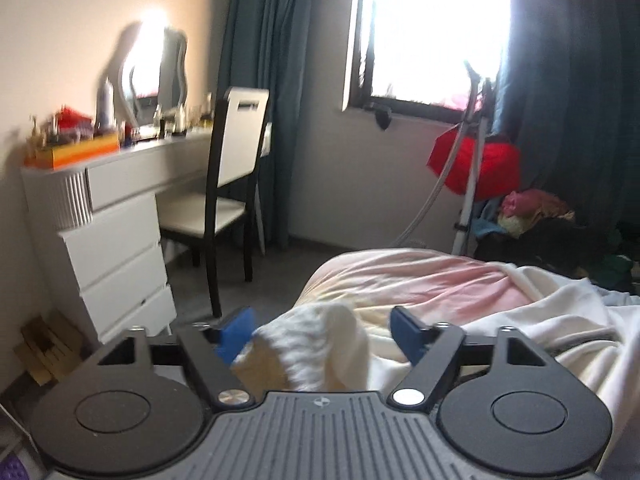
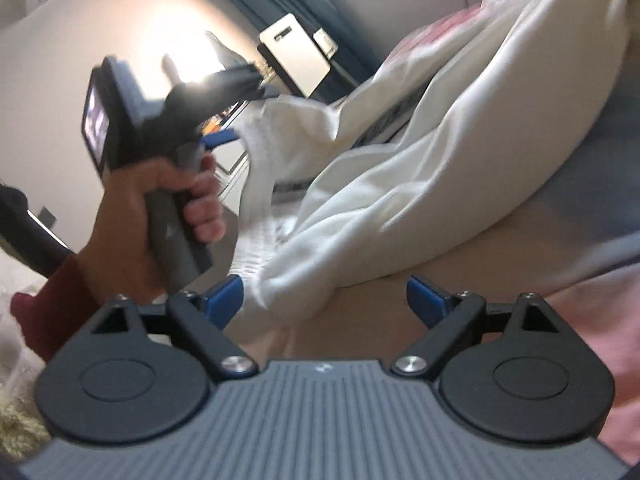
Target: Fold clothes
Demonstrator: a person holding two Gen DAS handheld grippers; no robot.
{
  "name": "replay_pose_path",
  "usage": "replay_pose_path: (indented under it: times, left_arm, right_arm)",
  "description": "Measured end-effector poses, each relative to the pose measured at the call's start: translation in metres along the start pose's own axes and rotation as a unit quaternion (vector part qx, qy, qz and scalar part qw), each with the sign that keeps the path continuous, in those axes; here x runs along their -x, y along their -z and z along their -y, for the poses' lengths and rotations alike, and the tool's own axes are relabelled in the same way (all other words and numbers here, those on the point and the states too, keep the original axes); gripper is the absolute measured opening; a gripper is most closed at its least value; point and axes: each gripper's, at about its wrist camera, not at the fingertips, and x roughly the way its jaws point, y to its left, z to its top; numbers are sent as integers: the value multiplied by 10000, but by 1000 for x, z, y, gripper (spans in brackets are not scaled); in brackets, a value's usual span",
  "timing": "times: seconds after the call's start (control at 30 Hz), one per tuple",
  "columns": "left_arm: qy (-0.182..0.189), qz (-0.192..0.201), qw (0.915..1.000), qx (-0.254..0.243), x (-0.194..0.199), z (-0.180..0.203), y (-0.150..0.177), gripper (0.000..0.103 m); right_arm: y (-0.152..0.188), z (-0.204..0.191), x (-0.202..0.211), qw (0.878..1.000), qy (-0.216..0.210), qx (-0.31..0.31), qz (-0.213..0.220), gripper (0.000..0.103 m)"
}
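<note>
White garment (image 2: 400, 168) on bed (image 1: 420, 280): soft, light, limp; grasp at ribbed hem; left gripper (image 1: 322, 336) and right gripper (image 2: 324, 300) jaws released.

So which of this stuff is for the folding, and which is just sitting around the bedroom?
For the job:
- white garment
- left gripper, jaws open
- right gripper, jaws open
- pink bedspread it lies on

Just lying about:
- chair
- dressing table with mirror
- clothes heap
- curtains
</note>
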Motion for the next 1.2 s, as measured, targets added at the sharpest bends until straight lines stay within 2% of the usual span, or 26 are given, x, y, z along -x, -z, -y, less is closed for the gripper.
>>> replay_pose_path:
  times: [0.1,0.2,0.3,0.4,0.5,0.6,0.8,0.93,0.97,1.03,1.07,1.13,1.2]
  left_arm:
    - [218,-12,9997,-144,28,27,6,81]
    - [589,-44,9975,-389,47,68,16,84]
    - [1042,-87,9919,-725,61,122,30,86]
    - [1476,-125,9828,-1099,64,183,47,86]
    - [1752,-240,9748,-1359,57,242,65,86]
    - [1907,-454,9716,-1322,36,292,80,86]
    - [1609,-133,9694,-1851,-18,386,94,86]
    - [1518,-216,9671,-2030,-67,424,95,85]
    - [1450,-204,9666,-2105,-78,432,94,82]
    - [1242,-237,9654,-2281,-94,445,94,60]
    - [1237,-255,9649,-2302,-98,448,93,54]
    - [1254,-281,9639,-2331,-103,451,90,24]
    - [1322,-337,9629,-2327,-100,446,84,13]
  right_arm:
    - [-13,13,58,9976,474,362,354,91]
    - [-29,32,116,9895,1090,612,730,91]
    - [-36,58,174,9776,1641,584,1185,91]
    - [-39,89,214,9669,2027,407,1493,91]
    - [-40,122,224,9591,2275,84,1681,91]
    - [-46,155,214,9571,2337,-312,1684,91]
    - [-54,199,196,9480,2686,-465,1641,91]
    - [-55,223,185,9448,2826,-374,1613,91]
    - [-57,233,180,9492,2707,-500,1523,90]
    - [-58,250,173,9509,2650,-688,1446,90]
    - [-58,257,169,9499,2670,-764,1436,90]
    - [-59,267,166,9489,2647,-911,1457,90]
    - [-60,269,165,9488,2602,-960,1513,91]
